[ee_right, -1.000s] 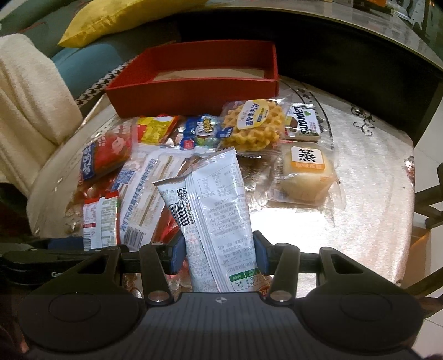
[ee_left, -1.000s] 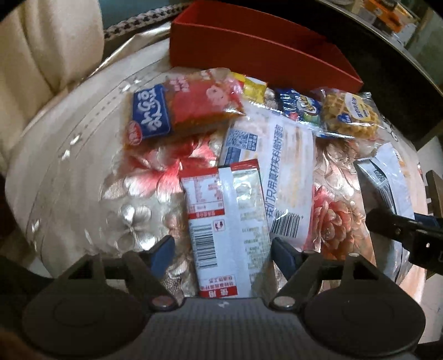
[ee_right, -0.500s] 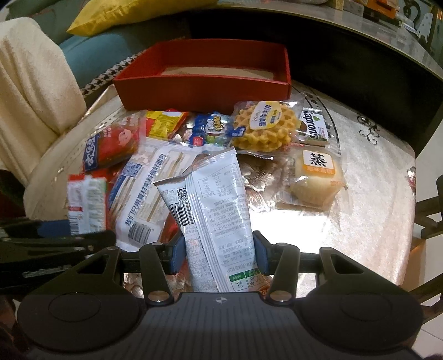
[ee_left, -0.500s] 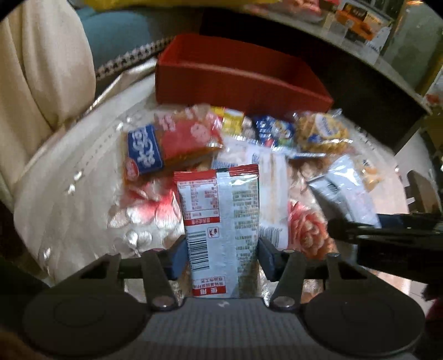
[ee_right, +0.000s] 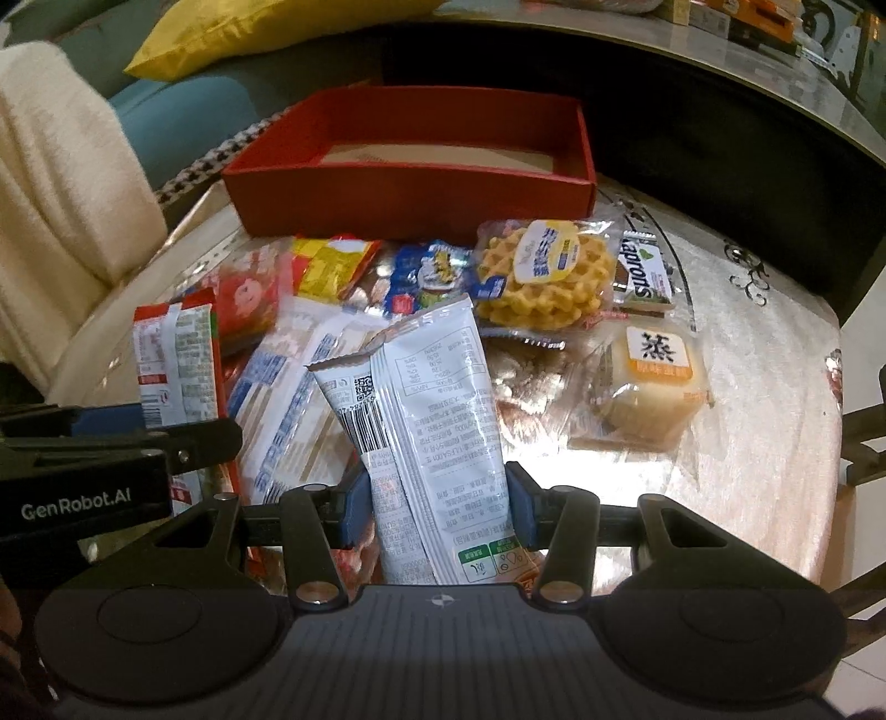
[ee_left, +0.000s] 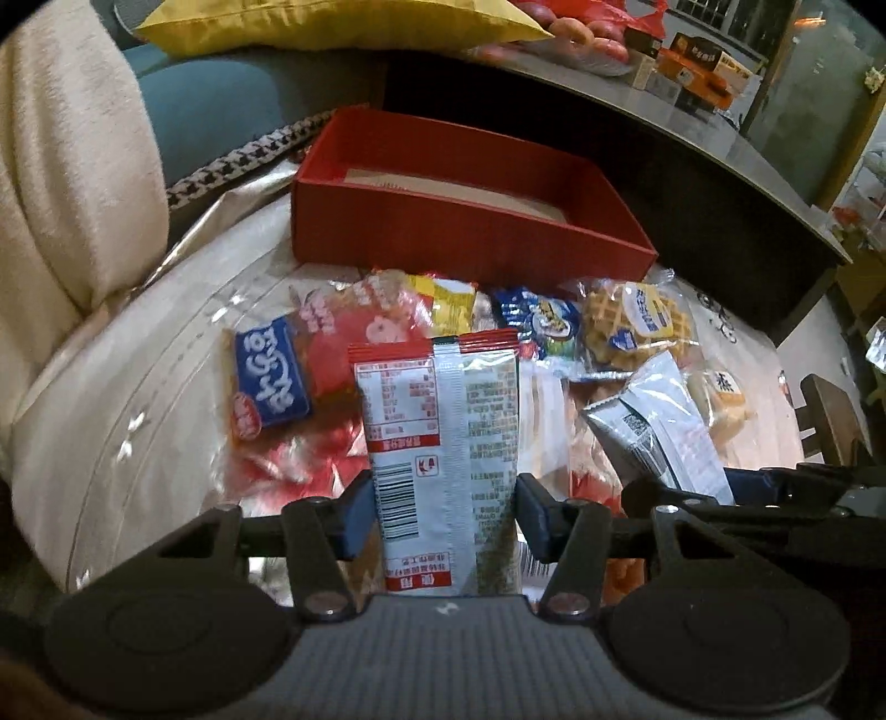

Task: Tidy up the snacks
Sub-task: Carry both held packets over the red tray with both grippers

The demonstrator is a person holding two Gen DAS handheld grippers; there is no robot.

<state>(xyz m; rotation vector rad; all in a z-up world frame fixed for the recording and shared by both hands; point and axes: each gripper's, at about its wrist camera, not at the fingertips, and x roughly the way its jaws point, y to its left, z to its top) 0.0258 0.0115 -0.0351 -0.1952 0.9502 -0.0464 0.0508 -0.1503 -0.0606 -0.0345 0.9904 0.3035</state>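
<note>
My left gripper [ee_left: 443, 512] is shut on a red-and-silver snack packet [ee_left: 443, 443], held upright above the table; the same packet [ee_right: 177, 360] shows at the left of the right wrist view. My right gripper [ee_right: 437, 512] is shut on a white snack packet [ee_right: 426, 421], also lifted; that white packet [ee_left: 664, 432] appears at the right of the left wrist view. An open red box [ee_right: 410, 166] stands at the back of the table with nothing but its liner inside. Between box and grippers lie loose snacks: a waffle [ee_right: 540, 277], a steamed cake [ee_right: 653, 382], a long white-and-blue packet [ee_right: 288, 404].
A round table with a shiny floral cover [ee_right: 747, 443] holds everything. A cream cushion [ee_left: 66, 194] and a teal sofa with a yellow pillow [ee_right: 266, 39] lie to the left. A dark counter [ee_left: 692, 183] runs behind the box. A red-and-blue packet [ee_left: 277, 376] lies left.
The left gripper closed on the red-and-silver packet and lifted it off the table, tilting up so the box interior shows. The right gripper kept its hold on the white packet.
</note>
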